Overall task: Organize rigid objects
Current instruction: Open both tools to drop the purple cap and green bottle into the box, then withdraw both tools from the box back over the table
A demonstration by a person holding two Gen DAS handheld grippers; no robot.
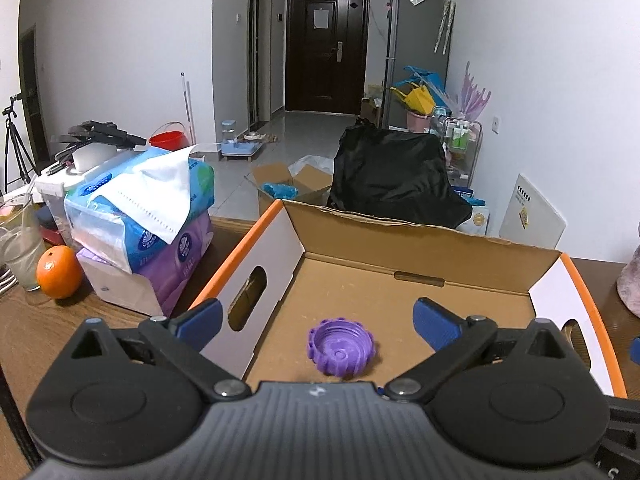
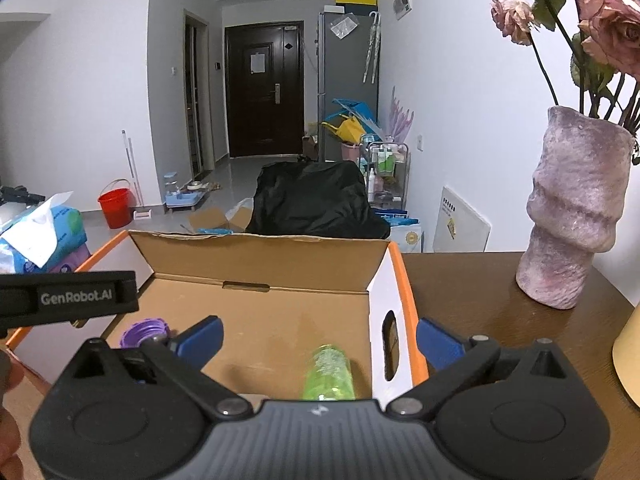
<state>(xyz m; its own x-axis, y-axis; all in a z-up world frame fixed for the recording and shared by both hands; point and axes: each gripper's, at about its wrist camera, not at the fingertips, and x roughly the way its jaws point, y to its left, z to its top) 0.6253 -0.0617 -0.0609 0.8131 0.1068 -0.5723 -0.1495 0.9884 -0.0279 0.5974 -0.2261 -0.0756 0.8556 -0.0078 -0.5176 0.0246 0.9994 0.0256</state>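
An open cardboard box (image 1: pixel 240 244) with orange-edged white walls stands on the wooden table. A purple ridged cap (image 1: pixel 342 350) lies open side up on the box floor. My left gripper (image 1: pixel 318 316) hovers over it, open, its blue pads wide apart and touching nothing. In the right wrist view the same box (image 2: pixel 404 280) holds a clear green bottle (image 2: pixel 329 372) lying on its side near the right wall. The right gripper (image 2: pixel 320 340) is open above the bottle, its pads off it. The purple cap (image 2: pixel 142 330) shows at the left, partly behind a finger.
Stacked tissue packs (image 1: pixel 152 216), an orange (image 1: pixel 59 266) and a glass (image 1: pixel 20 244) crowd the table left of the box. A pink vase (image 2: pixel 576 208) with dried roses stands to the right. The left gripper's black body (image 2: pixel 68 298) juts in beside the right one.
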